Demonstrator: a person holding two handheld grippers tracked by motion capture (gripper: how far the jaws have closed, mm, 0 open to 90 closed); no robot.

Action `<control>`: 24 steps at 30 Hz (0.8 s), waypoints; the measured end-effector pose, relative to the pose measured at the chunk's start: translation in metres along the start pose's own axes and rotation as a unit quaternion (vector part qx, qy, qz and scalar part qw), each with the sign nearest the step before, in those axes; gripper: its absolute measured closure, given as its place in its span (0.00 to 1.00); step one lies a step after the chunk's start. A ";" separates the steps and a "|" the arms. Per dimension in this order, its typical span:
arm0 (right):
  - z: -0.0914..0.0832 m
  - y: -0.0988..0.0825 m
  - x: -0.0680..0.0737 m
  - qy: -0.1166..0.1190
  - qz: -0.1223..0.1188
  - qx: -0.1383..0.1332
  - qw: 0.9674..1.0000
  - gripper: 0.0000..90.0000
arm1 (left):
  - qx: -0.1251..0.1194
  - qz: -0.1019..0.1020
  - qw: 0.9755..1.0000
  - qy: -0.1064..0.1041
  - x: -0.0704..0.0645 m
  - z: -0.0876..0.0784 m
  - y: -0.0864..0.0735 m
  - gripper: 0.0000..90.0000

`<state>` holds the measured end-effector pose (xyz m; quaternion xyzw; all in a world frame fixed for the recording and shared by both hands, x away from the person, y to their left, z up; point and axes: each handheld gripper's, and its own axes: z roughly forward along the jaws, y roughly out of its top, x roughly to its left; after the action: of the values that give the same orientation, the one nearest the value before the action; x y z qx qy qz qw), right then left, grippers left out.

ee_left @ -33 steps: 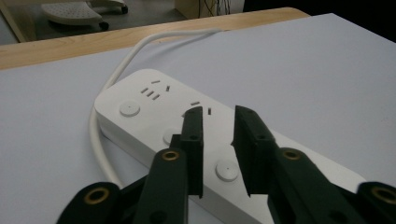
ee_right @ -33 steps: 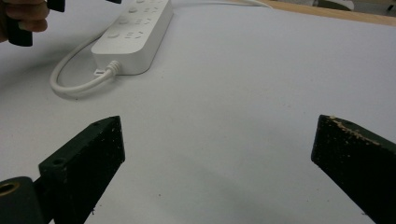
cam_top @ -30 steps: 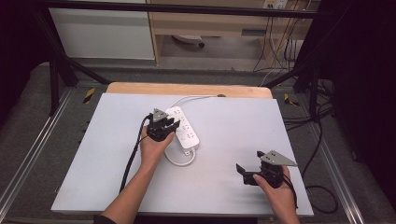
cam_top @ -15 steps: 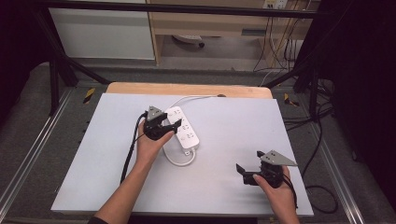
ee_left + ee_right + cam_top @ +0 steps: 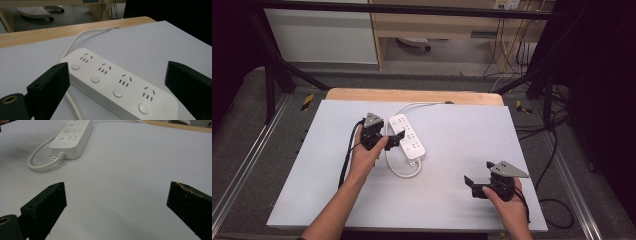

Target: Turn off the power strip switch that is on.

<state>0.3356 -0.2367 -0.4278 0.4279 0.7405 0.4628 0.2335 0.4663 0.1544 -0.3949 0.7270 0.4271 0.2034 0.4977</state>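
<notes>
Near the middle of the grey table top (image 5: 452, 200), slightly left of centre and toward its far half, we find a white power strip (image 5: 407, 142) lying flat, set at a slant across the surface. In the left gripper view we count four socket groups on its upper face, each paired with a round button, none with a plug in it. Its white cord (image 5: 404, 170) leaves the near end, curls in a loop on the table just beside the strip, passes along its left side and runs off toward the far wooden edge (image 5: 412, 95) of the table. The left gripper (image 5: 393, 139) hangs over the left side of the strip, held in the person's left hand (image 5: 364, 155); its jaws have just been opening and now stand wide apart, with the strip seen between them in the left gripper view but the pads not pressing on it, so we record nothing held. The right gripper (image 5: 474, 186) sits well apart from the strip, near the front right of the table, in the right hand (image 5: 507, 200); its jaws are likewise spread wide, with bare table between them and nothing in their hold. The right gripper view shows the strip and its looped cord farther off, at upper left.
</notes>
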 end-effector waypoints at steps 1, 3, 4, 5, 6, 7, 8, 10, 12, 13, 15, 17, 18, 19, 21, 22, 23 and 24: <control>0.000 0.000 0.000 0.000 0.001 -0.001 1.000 0.03 | 0.002 0.002 1.000 0.000 0.000 -0.003 0.000 0.06; 0.000 0.000 0.000 0.000 0.000 0.000 1.000 0.03 | 0.002 0.000 1.000 0.000 0.001 -0.007 0.001 0.06; 0.001 0.000 0.000 0.000 0.000 0.000 1.000 0.03 | 0.003 0.000 1.000 0.001 0.001 -0.010 0.002 0.06; 0.001 0.000 0.000 -0.001 -0.001 0.000 1.000 0.03 | 0.004 0.000 1.000 0.001 0.002 -0.012 0.002 0.06; 0.001 0.000 0.000 -0.001 -0.002 0.001 1.000 0.03 | 0.006 0.002 1.000 0.002 0.002 -0.015 0.003 0.06; 0.001 0.000 0.000 -0.001 -0.002 0.001 1.000 0.03 | 0.007 0.003 1.000 0.003 0.003 -0.018 0.003 0.06; 0.001 0.000 0.000 -0.001 -0.002 0.002 1.000 0.03 | 0.006 0.002 1.000 0.002 0.003 -0.020 0.003 0.06; 0.001 0.000 0.000 0.000 -0.002 0.002 1.000 0.03 | 0.008 0.005 1.000 0.005 0.004 -0.026 0.003 0.06; 0.001 0.000 0.001 0.000 -0.001 0.003 1.000 0.03 | 0.010 0.004 1.000 0.007 0.005 -0.031 0.003 0.07; 0.002 0.000 0.000 0.000 0.000 0.003 1.000 0.03 | 0.011 0.003 1.000 0.005 0.005 -0.034 0.003 0.07; 0.002 0.000 0.001 0.001 0.001 0.002 1.000 0.03 | 0.014 0.007 1.000 0.004 0.005 -0.040 0.002 0.07; 0.002 0.000 0.001 0.001 0.000 0.002 1.000 0.03 | 0.011 0.008 1.000 0.002 0.004 -0.046 0.002 0.07; 0.002 0.000 0.001 0.001 0.001 0.002 1.000 0.03 | 0.013 0.008 1.000 -0.001 0.005 -0.048 0.001 0.07; 0.002 0.000 0.001 0.001 0.002 0.001 1.000 0.03 | 0.018 0.010 1.000 -0.001 0.006 -0.049 0.001 0.06; 0.002 0.000 0.001 0.001 0.000 0.002 1.000 0.03 | 0.023 0.008 1.000 0.000 0.008 -0.052 -0.001 0.06; 0.002 0.001 0.001 0.001 0.000 0.002 1.000 0.03 | 0.023 0.006 1.000 0.000 0.008 -0.054 -0.001 0.06; 0.001 0.001 0.001 0.001 0.001 0.002 1.000 0.03 | 0.024 0.005 1.000 0.001 0.009 -0.056 -0.002 0.06; 0.001 0.001 0.001 0.000 0.001 0.002 1.000 0.03 | 0.023 0.005 1.000 0.002 0.010 -0.057 -0.002 0.06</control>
<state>0.3365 -0.2354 -0.4279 0.4286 0.7413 0.4615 0.2320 0.4295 0.1945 -0.3741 0.7399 0.4295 0.1975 0.4787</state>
